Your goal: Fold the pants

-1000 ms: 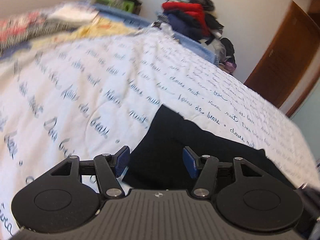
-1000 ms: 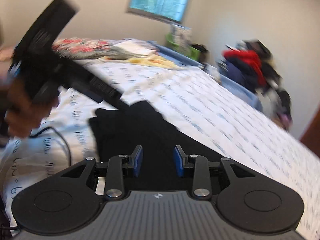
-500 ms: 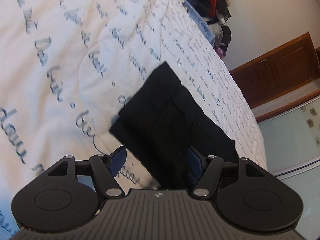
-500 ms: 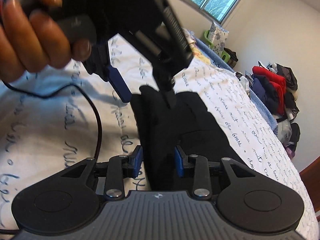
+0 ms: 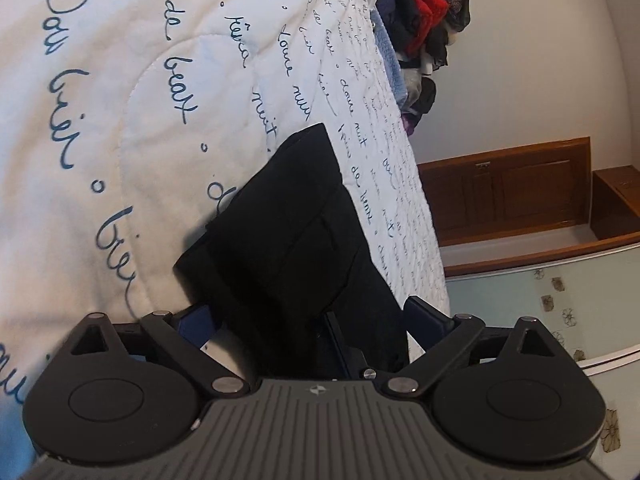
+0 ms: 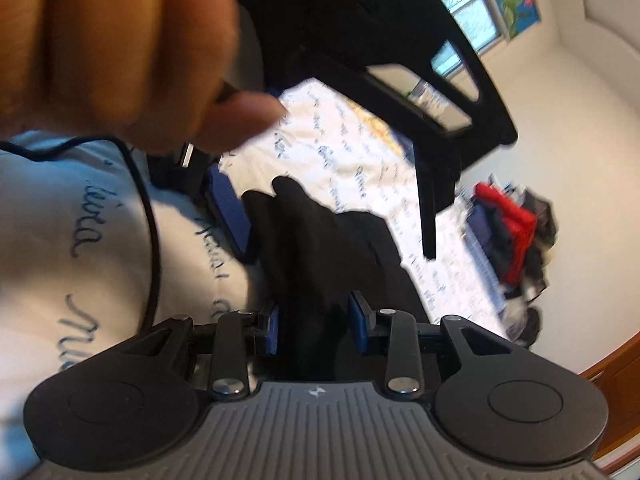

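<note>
- The left gripper [image 5: 308, 324] is dropping low, its spread fingers now straddling the black pants [image 5: 296, 236] on the near quilt [image 5: 120, 120].
- The right gripper [image 6: 314, 328] is closing in alongside, jaws released around the same fabric, so a grasp looks imminent.

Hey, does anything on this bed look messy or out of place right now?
The black pants are a fairly neat folded stack, with their left edge slightly stepped. What stands out is the loose clothes pile heaped at the far end of the bed. A black cable also trails across the quilt.
</note>
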A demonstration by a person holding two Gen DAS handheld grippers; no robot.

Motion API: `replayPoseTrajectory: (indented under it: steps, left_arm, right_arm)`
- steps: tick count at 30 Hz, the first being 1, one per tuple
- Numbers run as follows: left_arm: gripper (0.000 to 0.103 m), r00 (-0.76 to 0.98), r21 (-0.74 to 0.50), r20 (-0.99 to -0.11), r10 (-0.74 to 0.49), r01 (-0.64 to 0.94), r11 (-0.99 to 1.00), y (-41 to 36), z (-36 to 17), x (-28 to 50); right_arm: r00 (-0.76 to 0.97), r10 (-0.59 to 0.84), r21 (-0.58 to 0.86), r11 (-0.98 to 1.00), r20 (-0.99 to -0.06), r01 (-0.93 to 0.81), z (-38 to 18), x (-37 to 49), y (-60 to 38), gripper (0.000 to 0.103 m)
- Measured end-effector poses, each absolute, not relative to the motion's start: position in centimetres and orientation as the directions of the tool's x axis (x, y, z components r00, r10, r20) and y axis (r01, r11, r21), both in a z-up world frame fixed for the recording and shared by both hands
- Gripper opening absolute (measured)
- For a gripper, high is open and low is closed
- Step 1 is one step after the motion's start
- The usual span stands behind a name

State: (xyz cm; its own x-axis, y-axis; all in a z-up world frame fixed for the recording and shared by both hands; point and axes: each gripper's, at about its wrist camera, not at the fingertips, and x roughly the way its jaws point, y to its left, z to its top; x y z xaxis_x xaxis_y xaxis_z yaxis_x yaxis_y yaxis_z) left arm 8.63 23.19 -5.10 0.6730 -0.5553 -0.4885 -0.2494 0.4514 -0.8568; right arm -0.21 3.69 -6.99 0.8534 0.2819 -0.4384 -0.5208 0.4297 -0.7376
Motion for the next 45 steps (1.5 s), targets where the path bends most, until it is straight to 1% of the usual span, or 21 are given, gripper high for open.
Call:
replayPoseTrajectory:
  steps: [2, 5, 8, 10, 13, 15, 16, 17, 21, 23, 24, 26, 27, 29, 30, 33, 35, 38, 40, 43, 45]
  left_arm:
    - [0.097, 0.679, -0.865, -0.475, -0.560, -0.246, 0.436, 23.2, -5.1, 8.9]
    - [0.097, 0.682, -0.876, -0.457, -0.570, -0.237, 0.419, 23.0, -5.1, 9.7]
    - [0.096, 0.677, -0.893, -0.426, -0.600, -0.205, 0.402, 22.4, -4.9, 10.5]
    - [0.091, 0.670, -0.897, -0.416, -0.614, -0.191, 0.399, 21.9, -4.9, 11.0]
    - [0.088, 0.666, -0.905, -0.408, -0.624, -0.206, 0.372, 21.3, -5.5, 11.9]
    - [0.083, 0.675, -0.908, -0.404, -0.618, -0.213, 0.361, 21.3, -5.7, 12.3]
    - [0.077, 0.676, -0.906, -0.410, -0.612, -0.223, 0.360, 21.3, -5.9, 12.6]
    - [0.073, 0.675, -0.902, -0.420, -0.606, -0.236, 0.362, 21.3, -6.0, 12.8]
    - [0.062, 0.679, -0.887, -0.450, -0.581, -0.266, 0.377, 21.7, -6.3, 13.5]
    - [0.052, 0.674, -0.881, -0.462, -0.576, -0.274, 0.386, 22.0, -6.5, 13.8]
    - [0.048, 0.672, -0.875, -0.472, -0.571, -0.279, 0.395, 22.0, -6.6, 13.8]
    - [0.038, 0.671, -0.868, -0.485, -0.561, -0.288, 0.405, 22.2, -6.7, 13.7]
    - [0.036, 0.671, -0.863, -0.492, -0.554, -0.293, 0.411, 22.2, -6.8, 13.6]
    - [0.034, 0.676, -0.860, -0.495, -0.545, -0.296, 0.415, 22.2, -6.9, 13.4]
    - [0.033, 0.682, -0.860, -0.495, -0.539, -0.294, 0.418, 22.1, -6.8, 13.2]
    - [0.031, 0.691, -0.837, -0.516, -0.507, -0.281, 0.469, 21.6, -6.3, 12.6]
    - [0.029, 0.692, -0.811, -0.539, -0.481, -0.270, 0.520, 21.0, -5.7, 12.5]
    - [0.027, 0.714, -0.736, -0.569, -0.407, -0.223, 0.639, 19.6, -4.1, 11.9]
    - [0.027, 0.737, -0.679, -0.574, -0.356, -0.185, 0.710, 18.3, -2.6, 11.2]
    - [0.026, 0.779, -0.582, -0.558, -0.285, -0.123, 0.804, 16.0, -0.2, 10.0]
    - [0.026, 0.801, -0.530, -0.541, -0.256, -0.088, 0.843, 14.6, 1.0, 9.2]
  right_arm:
    - [0.864, 0.283, -0.740, 0.446, -0.417, -0.503, -7.1, 0.1, 3.6, 0.032]
    - [0.860, 0.299, -0.696, 0.504, -0.414, -0.511, -6.6, 0.4, 3.2, 0.026]
    - [0.852, 0.322, -0.608, 0.600, -0.412, -0.521, -4.6, 0.7, 2.2, 0.021]
    - [0.848, 0.344, -0.536, 0.662, -0.404, -0.524, -3.1, 0.9, 1.5, 0.021]
    - [0.839, 0.364, -0.436, 0.729, -0.404, -0.527, -1.3, 1.6, 0.2, 0.021]
    - [0.823, 0.377, -0.380, 0.750, -0.426, -0.541, -0.8, 2.1, -0.3, 0.021]
    - [0.812, 0.383, -0.366, 0.749, -0.441, -0.552, -0.8, 2.3, -0.3, 0.021]
    - [0.805, 0.384, -0.365, 0.744, -0.452, -0.560, -0.9, 2.4, -0.2, 0.021]
    - [0.772, 0.382, -0.416, 0.676, -0.508, -0.608, -1.7, 1.7, 1.0, 0.021]
    - [0.745, 0.397, -0.411, 0.648, -0.537, -0.641, -1.3, 1.1, 1.0, 0.021]
    - [0.722, 0.426, -0.372, 0.649, -0.545, -0.663, -0.5, 0.9, 0.6, 0.021]
    - [0.681, 0.498, -0.253, 0.675, -0.536, -0.693, 1.7, 1.1, -1.1, 0.021]
    - [0.668, 0.527, -0.194, 0.690, -0.525, -0.698, 2.8, 1.5, -2.1, 0.021]
    - [0.672, 0.540, -0.124, 0.726, -0.507, -0.676, 4.0, 2.6, -3.5, 0.021]
    - [0.680, 0.522, -0.115, 0.744, -0.514, -0.658, 4.0, 3.3, -3.9, 0.021]
    - [0.695, 0.413, -0.148, 0.790, -0.589, -0.595, 2.0, 5.3, -3.7, 0.021]
    - [0.657, 0.377, -0.160, 0.779, -0.653, -0.606, 0.1, 6.1, -3.1, 0.021]
    - [0.658, 0.372, -0.179, 0.770, -0.655, -0.613, -0.3, 5.7, -2.7, 0.021]
    - [0.655, 0.403, -0.128, 0.784, -0.639, -0.607, 0.6, 5.7, -3.3, 0.021]
    - [0.674, 0.426, -0.045, 0.826, -0.604, -0.562, 1.4, 6.9, -5.6, 0.021]
    - [0.685, 0.411, -0.045, 0.839, -0.601, -0.542, 1.3, 7.4, -6.1, 0.021]
